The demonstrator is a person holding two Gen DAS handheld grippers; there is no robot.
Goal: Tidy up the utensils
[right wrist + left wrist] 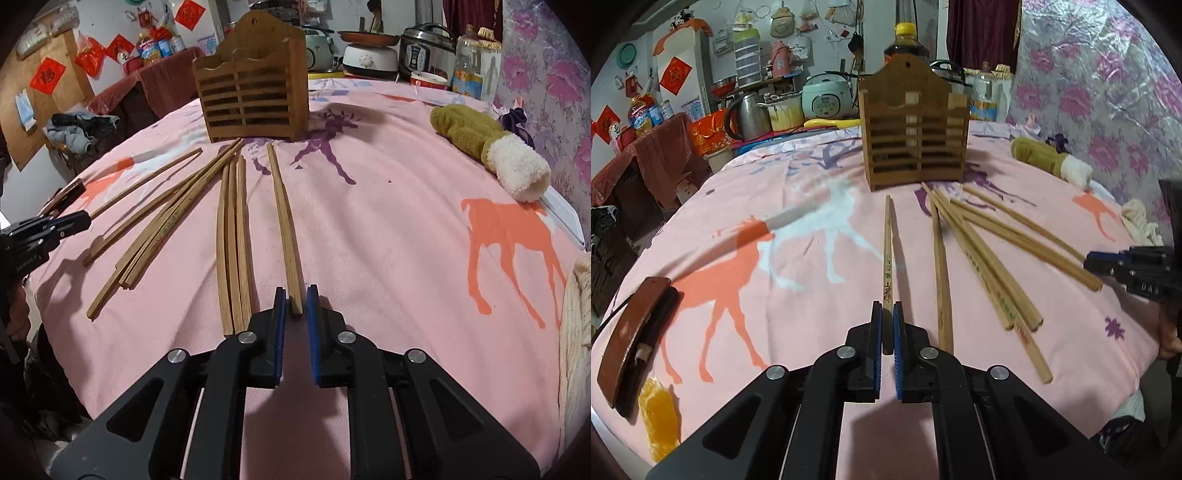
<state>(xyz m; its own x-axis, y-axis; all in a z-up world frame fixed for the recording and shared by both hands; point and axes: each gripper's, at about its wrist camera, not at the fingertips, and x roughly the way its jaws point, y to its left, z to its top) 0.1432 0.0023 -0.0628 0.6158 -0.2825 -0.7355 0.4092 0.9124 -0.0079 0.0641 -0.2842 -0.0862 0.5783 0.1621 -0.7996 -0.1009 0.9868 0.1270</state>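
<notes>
A slatted wooden utensil holder (912,125) (255,96) stands upright at the back of the pink deer-print cloth (798,314). In the left wrist view my left gripper (887,312) is shut on the near end of a printed chopstick (887,258) that points toward the holder. Several loose chopsticks (982,251) lie fanned out to its right. In the right wrist view my right gripper (296,295) stands slightly open around the near end of a plain chopstick (282,221), with small gaps at both pads. Three more chopsticks (232,240) lie just left of it.
An olive plush mitt with a white cuff (491,147) lies at the right. A brown case (635,343) and an orange wrapper (659,417) sit at the cloth's left edge. Cookers, a kettle and bottles crowd the counter behind the holder. The other gripper (74,221) is at the left.
</notes>
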